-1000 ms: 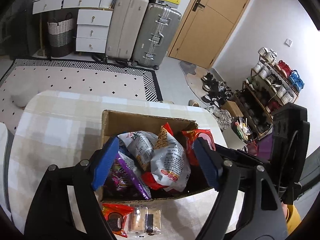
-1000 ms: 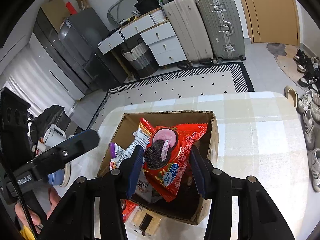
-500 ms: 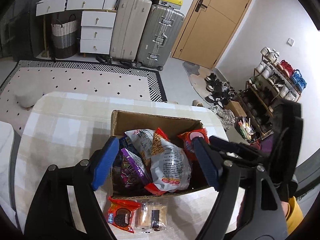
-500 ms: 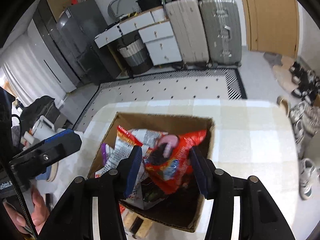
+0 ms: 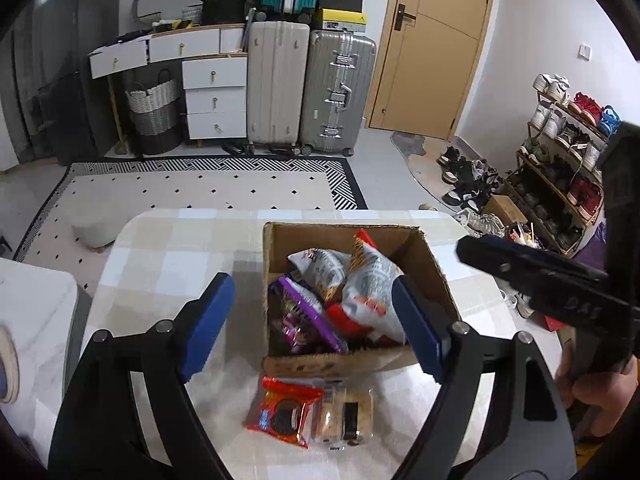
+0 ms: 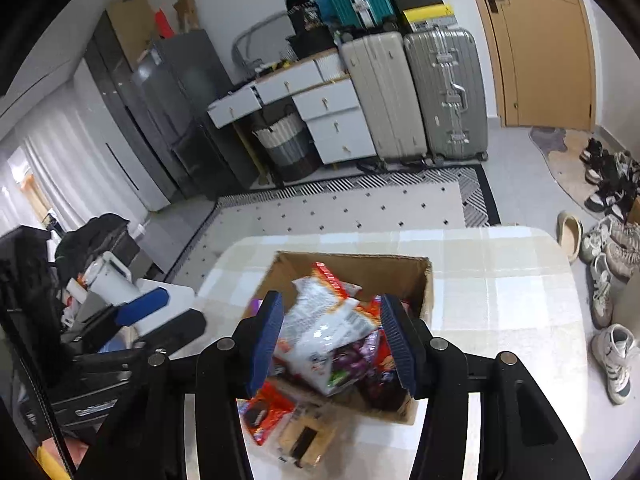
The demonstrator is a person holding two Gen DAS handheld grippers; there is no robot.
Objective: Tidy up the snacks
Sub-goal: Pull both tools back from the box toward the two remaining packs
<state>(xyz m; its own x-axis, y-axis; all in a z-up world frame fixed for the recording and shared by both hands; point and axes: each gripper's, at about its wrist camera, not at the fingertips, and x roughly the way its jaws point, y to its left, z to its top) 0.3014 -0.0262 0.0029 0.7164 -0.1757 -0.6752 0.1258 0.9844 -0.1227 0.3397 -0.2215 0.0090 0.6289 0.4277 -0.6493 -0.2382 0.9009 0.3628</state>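
In the left wrist view, the left gripper (image 5: 312,326) hangs above the near side of the table (image 5: 168,256) with its blue pads far apart and nothing between them. Behind the pads stands an open cardboard box (image 5: 432,264), and several snack bags are already inside: a grey-white bag (image 5: 370,284), a purple bag (image 5: 306,308) and something red under them. Two packets are not yet in the box. A red cookie packet (image 5: 282,410) and a clear cracker packet (image 5: 348,414) lie on the table just in front of the box wall, touching each other. The right gripper (image 5: 532,272) appears at the right edge as a dark bar above the table; its opening I cannot tell from here.

In the right wrist view, the right gripper (image 6: 332,344) is over the box (image 6: 424,280), its pads wide and empty. The bags (image 6: 324,328) are seen between the pads but lower, inside the box. The red cookie packet (image 6: 262,414) and the cracker packet (image 6: 306,438) lie outside, near the front wall. This view is a little blurred.

My judgement is that most of the task is done, because the box is almost full. What is left is to put the two last packets in the box.
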